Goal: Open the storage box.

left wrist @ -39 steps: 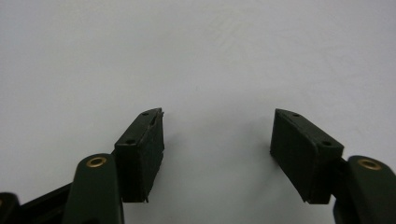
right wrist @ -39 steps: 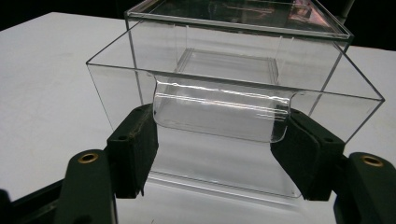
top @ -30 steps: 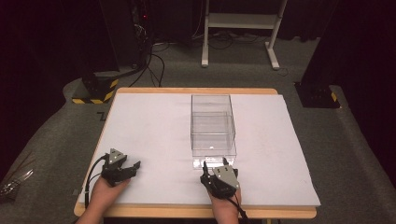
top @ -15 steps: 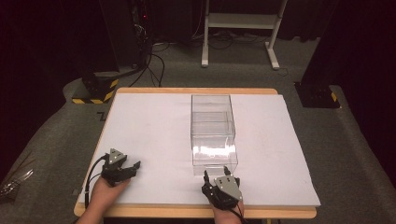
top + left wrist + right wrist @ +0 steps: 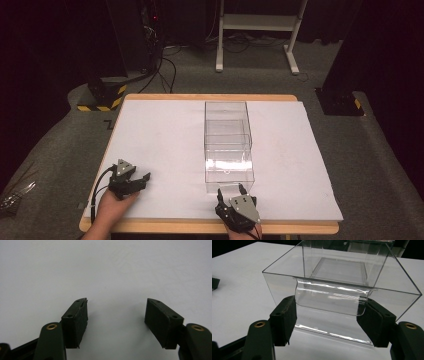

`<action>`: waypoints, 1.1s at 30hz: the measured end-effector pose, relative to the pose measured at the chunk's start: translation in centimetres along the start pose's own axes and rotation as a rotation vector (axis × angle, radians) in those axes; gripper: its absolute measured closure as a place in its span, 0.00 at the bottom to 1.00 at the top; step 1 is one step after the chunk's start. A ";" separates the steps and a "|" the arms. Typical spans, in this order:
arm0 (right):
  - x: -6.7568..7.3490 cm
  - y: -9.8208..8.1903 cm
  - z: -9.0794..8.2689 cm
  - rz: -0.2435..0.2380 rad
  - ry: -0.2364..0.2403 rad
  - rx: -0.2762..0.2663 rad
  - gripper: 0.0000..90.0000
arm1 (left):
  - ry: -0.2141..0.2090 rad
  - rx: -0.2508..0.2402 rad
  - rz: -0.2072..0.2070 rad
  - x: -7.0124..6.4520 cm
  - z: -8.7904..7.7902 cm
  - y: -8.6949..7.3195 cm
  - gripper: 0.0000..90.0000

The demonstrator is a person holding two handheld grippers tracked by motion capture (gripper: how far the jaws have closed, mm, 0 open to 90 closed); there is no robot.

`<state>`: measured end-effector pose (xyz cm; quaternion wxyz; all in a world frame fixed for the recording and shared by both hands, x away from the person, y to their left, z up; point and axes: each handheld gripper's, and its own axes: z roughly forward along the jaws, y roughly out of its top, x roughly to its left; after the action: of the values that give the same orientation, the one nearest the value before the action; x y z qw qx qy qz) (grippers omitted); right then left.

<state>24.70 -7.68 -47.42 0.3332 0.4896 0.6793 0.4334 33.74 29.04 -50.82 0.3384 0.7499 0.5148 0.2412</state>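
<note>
1. Resting on the white sheet (image 5: pixel 165 135) at the near-left corner, the left gripper (image 5: pixel 141 178) has its jaws apart and empty.
2. Right gripper (image 5: pixel 329 308): jaws apart, flanking the curved pull on the near end of the clear box (image 5: pixel 227 142) at mid-table.
3. Judged step: box approached; next, closing squarely on that pull.
</note>
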 end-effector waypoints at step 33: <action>-2.7 -0.2 -1.3 0.069 -0.021 -0.040 0.48 | 0.000 0.000 0.000 0.0 0.0 0.0 0.39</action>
<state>24.27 -10.67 -47.01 0.3349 0.5105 0.6495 0.4531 33.74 29.03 -50.82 0.3385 0.7498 0.5149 0.2413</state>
